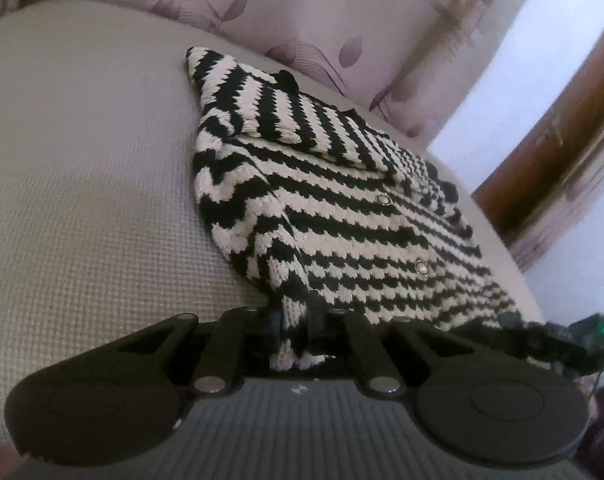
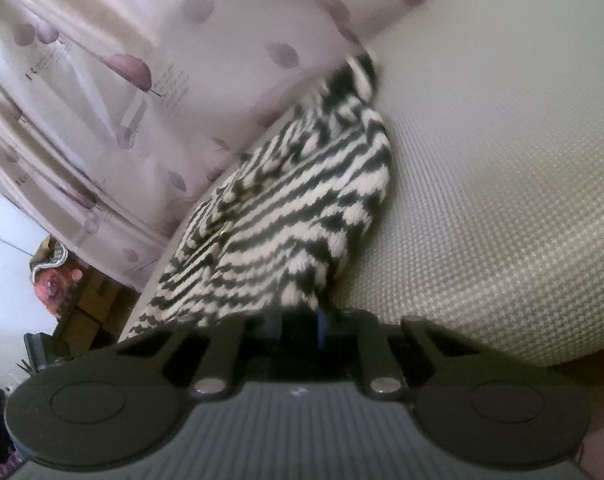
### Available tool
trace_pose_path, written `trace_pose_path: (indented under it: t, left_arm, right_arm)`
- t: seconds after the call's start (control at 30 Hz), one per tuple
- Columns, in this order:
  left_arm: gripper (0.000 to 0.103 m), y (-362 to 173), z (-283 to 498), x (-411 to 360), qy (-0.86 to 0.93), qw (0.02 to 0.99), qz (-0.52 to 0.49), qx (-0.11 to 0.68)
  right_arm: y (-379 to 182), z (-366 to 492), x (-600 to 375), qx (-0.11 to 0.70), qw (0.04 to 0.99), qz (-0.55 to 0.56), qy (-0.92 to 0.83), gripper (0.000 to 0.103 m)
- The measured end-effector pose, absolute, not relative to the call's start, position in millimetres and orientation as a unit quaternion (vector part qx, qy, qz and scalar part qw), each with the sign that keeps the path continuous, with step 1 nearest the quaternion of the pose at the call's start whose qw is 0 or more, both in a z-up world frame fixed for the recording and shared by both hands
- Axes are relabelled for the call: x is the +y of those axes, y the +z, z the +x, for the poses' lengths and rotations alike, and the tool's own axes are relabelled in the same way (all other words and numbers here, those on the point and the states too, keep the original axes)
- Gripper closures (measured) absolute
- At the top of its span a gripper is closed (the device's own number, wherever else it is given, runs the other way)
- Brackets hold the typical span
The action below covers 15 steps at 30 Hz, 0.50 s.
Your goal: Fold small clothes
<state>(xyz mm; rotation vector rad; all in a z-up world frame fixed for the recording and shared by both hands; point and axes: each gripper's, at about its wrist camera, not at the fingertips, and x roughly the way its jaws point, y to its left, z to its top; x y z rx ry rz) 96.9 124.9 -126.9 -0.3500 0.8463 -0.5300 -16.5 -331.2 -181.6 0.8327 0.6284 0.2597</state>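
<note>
A small black-and-white striped knit cardigan (image 1: pixel 334 200) with shiny buttons lies on a grey woven surface (image 1: pixel 82 184), one sleeve folded across its top. My left gripper (image 1: pixel 296 330) is shut on the near hem, and knit fabric bunches between its fingers. In the right wrist view the same cardigan (image 2: pixel 286 216) stretches away from my right gripper (image 2: pixel 300 318), which is shut on another part of the near hem; the cloth hides the fingertips. The right gripper's dark tip (image 1: pixel 590 332) with a green light shows at the cardigan's right corner.
A pale curtain with purple leaf prints (image 1: pixel 322 12) hangs just behind the surface. A brown wooden frame (image 1: pixel 562 160) stands at the right. Boxes and a red cloth bundle (image 2: pixel 62 280) sit low beyond the surface's left edge. Grey surface (image 2: pixel 502 160) spreads beside the cardigan.
</note>
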Motion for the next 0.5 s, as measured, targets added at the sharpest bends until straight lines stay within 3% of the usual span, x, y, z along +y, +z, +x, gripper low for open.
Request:
trace_pose_path:
  t: [0.1,0.2,0.27,0.37,0.43,0.5]
  left_arm:
    - [0.09,-125.4,96.2,128.4,-0.257,0.864,-0.165,0.4]
    - [0.064,-125.9,98.5,130.1,-0.276,0.856,-0.173,0.401]
    - [0.038,-124.7,99.4,127.3,-0.295,0.847,-0.186,0.401]
    - [0.016,-122.6,98.2,115.9,-0.313,0.843,-0.183,0.397]
    - [0.017,-122.1,94.6,107.9,-0.314,0.849,-0.168,0.391]
    - [0.041,-122.4,91.2,102.2,-0.301,0.862,-0.142,0.383]
  right_arm:
    - [-178.7,-22.4,-336.3,0.291,0.862,0.396,0.123,0.089]
    - [-178.8,-26.3,-343.9,0.29,0.86,0.401,0.122,0.089]
    - [-178.6,-25.7,-344.1,0.298,0.859,0.397,0.124,0.087]
    - [-180.1,-23.4,-341.4,0.305,0.852,0.406,0.125,0.084]
    - [-181.4,-21.1,-338.9,0.303,0.851,0.411,0.126,0.083]
    - [-183.1,-18.4,-336.0,0.301,0.85,0.413,0.127,0.083]
